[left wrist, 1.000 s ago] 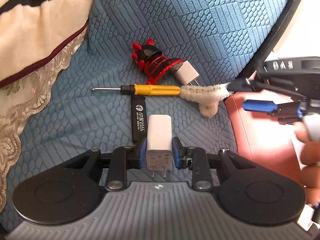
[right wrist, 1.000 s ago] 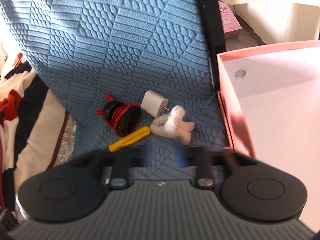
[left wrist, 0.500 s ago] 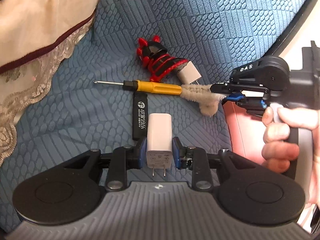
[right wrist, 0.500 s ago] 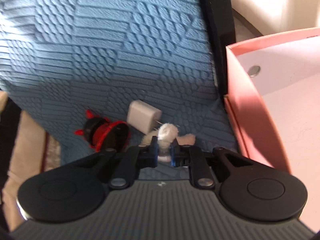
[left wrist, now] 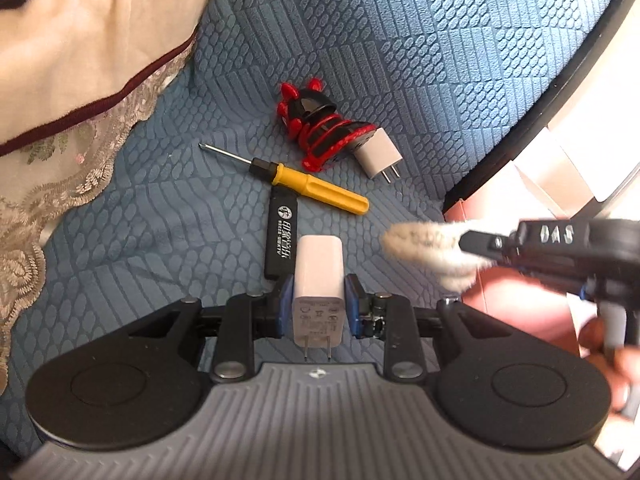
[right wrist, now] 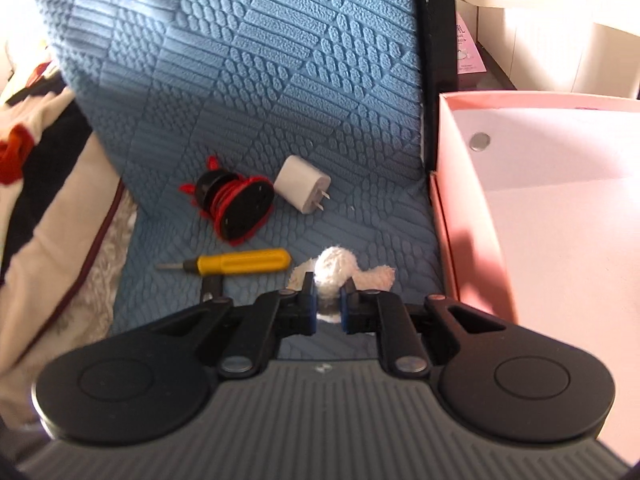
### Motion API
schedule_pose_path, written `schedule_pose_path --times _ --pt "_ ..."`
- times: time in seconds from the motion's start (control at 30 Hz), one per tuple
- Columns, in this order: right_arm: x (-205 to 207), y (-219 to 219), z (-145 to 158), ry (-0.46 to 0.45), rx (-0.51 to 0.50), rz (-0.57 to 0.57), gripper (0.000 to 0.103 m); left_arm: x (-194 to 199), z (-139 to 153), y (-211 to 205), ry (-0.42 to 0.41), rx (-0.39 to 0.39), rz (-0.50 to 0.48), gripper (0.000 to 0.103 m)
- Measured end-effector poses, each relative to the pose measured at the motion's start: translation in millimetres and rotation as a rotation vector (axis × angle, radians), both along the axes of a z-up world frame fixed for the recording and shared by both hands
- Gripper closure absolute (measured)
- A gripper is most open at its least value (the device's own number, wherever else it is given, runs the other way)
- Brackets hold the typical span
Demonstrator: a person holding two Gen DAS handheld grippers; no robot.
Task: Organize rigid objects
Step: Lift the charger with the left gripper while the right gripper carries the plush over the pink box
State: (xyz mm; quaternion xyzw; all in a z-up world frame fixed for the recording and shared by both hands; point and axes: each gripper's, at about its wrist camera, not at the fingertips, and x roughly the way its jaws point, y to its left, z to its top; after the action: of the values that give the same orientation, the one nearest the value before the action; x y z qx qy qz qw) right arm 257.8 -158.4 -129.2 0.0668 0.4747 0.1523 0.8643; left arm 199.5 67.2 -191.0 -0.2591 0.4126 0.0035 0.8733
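The left tongs [left wrist: 319, 304] are clenched partway on a white rectangular plastic charger plug [left wrist: 319, 280], prongs toward the camera. The right tongs [right wrist: 328, 306] pinch a fluffy white fabric piece [right wrist: 334, 266], with the pink cardboard box [right wrist: 460, 240] at three o'clock.

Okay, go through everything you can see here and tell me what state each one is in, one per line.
Left tool: shut on a white charger, prongs toward the camera.
Right tool: shut on a fluffy white toy.
Second white charger: lying loose on the blue cushion.
Yellow screwdriver: lying flat.
Red-and-black toy: on its side.
Black stick: lying flat.
Pink box: open.
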Motion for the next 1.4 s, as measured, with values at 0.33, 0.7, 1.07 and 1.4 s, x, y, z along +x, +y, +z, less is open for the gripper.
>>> schedule_pose_path --times 0.33,0.7,1.07,1.4 --pt "-53 -9 13 -0.071 -0.089 0.085 0.089 -23 9 -5 -0.006 0.044 -0.014 0.071" --pt "-101 -8 28 -0.141 -0.133 0.189 0.089 -46 23 -6 -0.015 0.066 -0.014 0.071" --pt "-101 -27 60 -0.182 -0.080 0.170 0.089 -49 57 -17 -0.066 0.114 -0.064 0.071" --pt "-92 -62 112 -0.278 -0.051 0.125 0.089 -39 100 -35 -0.135 0.106 -0.093 0.071"
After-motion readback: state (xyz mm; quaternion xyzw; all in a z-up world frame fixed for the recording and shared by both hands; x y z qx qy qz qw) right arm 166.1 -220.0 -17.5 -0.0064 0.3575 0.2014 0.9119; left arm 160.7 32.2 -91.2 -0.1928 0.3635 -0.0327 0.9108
